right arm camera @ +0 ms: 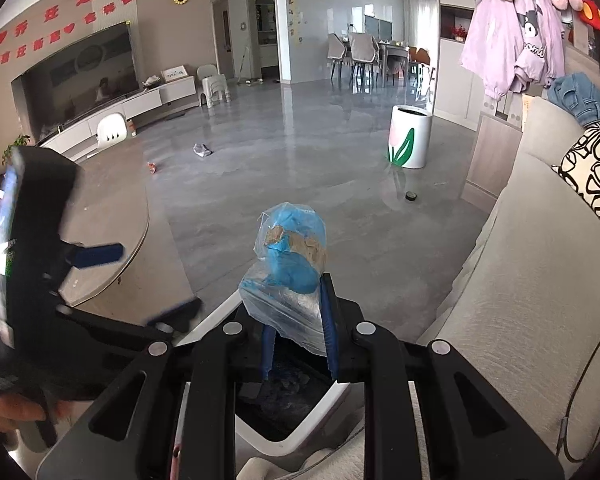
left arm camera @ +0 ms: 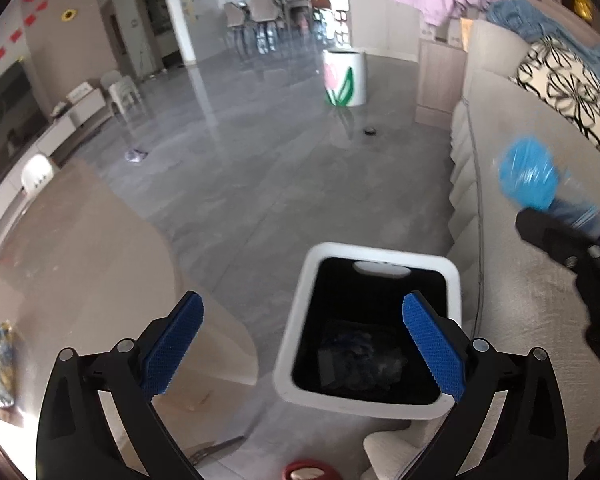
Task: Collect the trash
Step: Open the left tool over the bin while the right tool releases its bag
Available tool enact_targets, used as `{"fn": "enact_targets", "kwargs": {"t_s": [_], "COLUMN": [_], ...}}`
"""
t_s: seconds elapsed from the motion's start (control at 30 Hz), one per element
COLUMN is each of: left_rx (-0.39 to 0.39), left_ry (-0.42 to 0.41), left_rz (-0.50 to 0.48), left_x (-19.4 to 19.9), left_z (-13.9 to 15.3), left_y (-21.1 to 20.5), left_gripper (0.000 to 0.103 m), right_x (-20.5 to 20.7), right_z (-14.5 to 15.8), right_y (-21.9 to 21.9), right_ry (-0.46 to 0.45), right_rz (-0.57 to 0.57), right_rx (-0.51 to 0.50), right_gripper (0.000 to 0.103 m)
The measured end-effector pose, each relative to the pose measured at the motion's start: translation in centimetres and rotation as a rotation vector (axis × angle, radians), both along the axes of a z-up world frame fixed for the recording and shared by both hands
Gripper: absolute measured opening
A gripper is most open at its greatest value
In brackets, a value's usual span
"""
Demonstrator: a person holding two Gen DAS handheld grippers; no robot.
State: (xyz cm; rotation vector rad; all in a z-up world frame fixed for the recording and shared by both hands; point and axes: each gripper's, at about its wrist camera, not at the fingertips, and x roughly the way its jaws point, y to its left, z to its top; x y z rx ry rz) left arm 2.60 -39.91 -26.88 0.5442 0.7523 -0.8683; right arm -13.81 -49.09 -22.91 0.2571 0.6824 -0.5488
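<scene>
My right gripper (right arm camera: 298, 320) is shut on a clear plastic bag with blue stuff and brown scraps inside (right arm camera: 292, 252), held above the white trash bin (right arm camera: 260, 446). In the left wrist view the bag (left arm camera: 528, 176) is blurred at the right, over the sofa edge. My left gripper (left arm camera: 302, 344) is open and empty, just above the white trash bin (left arm camera: 296, 340), which has a black liner and dark trash inside. The left gripper (right arm camera: 136, 280) also shows blurred in the right wrist view.
A beige sofa (left arm camera: 532, 320) runs along the right. A round table (left arm camera: 80, 260) is at the left. A white tulip-painted bin (right arm camera: 410, 138), a small black disc (right arm camera: 411, 197) and crumpled scraps (right arm camera: 202, 150) lie on the grey floor.
</scene>
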Motion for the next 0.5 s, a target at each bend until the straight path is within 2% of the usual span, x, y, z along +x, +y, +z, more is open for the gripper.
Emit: {"fn": "enact_targets", "kwargs": {"t_s": [0.2,0.27,0.3,0.33,0.37,0.4,0.5], "left_rx": [-0.055,-0.078,-0.088,-0.098,-0.109,-0.116,-0.135], "left_ry": [-0.024,-0.024,-0.023,-0.022,-0.017,-0.010,0.000], "left_rz": [0.070,0.087,0.092,0.098,0.107,0.113,0.127], "left_x": [2.0,2.3,2.4,2.5,2.7,2.8,3.1], "left_z": [2.4,3.1,3.3,3.5,3.7,3.9,4.3], "left_y": [4.2,5.4,5.8,6.2,6.7,7.0,7.9], "left_gripper": [0.098,0.098,0.098,0.098,0.098,0.098,0.098], "right_x": [2.5,3.8,4.3,4.9,5.4,5.8,6.7], "right_z": [-2.8,-4.1,-4.5,-5.2,-5.9,-6.3,-7.3], "right_y": [0.3,0.4,0.5,0.4,0.3,0.2,0.5], "right_ry": [0.061,0.118,0.132,0.156,0.187,0.207,0.276], "right_rz": [0.038,0.043,0.042,0.047,0.051,0.050,0.053], "right_rx": [0.056,0.058,0.055,0.060,0.072,0.074,0.055], "right_gripper": [0.022,0.023,0.029,0.043,0.090,0.097,0.098]}}
